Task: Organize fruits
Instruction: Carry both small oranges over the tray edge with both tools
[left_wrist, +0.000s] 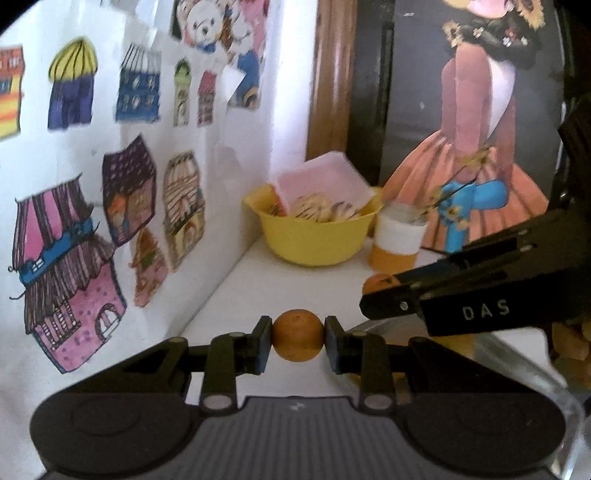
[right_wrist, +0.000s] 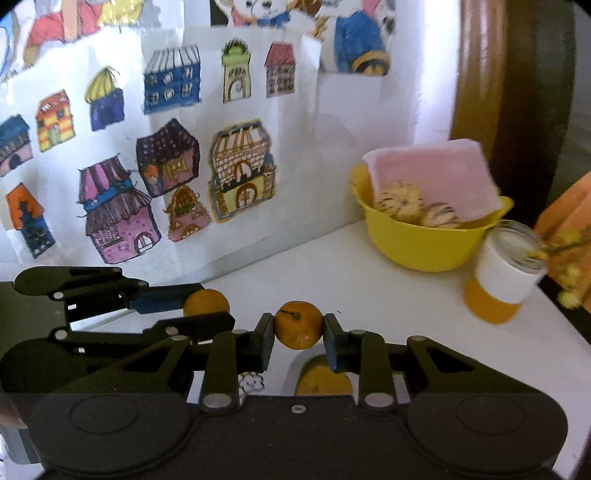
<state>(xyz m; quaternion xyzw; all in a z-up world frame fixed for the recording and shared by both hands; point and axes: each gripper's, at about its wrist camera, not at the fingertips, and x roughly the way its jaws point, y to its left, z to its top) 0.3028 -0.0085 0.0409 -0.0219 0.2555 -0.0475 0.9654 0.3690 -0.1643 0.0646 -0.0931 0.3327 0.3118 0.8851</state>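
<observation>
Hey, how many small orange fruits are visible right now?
3: one orange fruit in the right hand-held gripper, another in the left hand-held gripper, a third lying beneath. More may be hidden.

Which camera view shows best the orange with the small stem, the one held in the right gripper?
The right wrist view: the orange sits centred between the right gripper fingers, stem facing the camera. In the left wrist view the same orange only peeks out behind that gripper's finger.
</observation>
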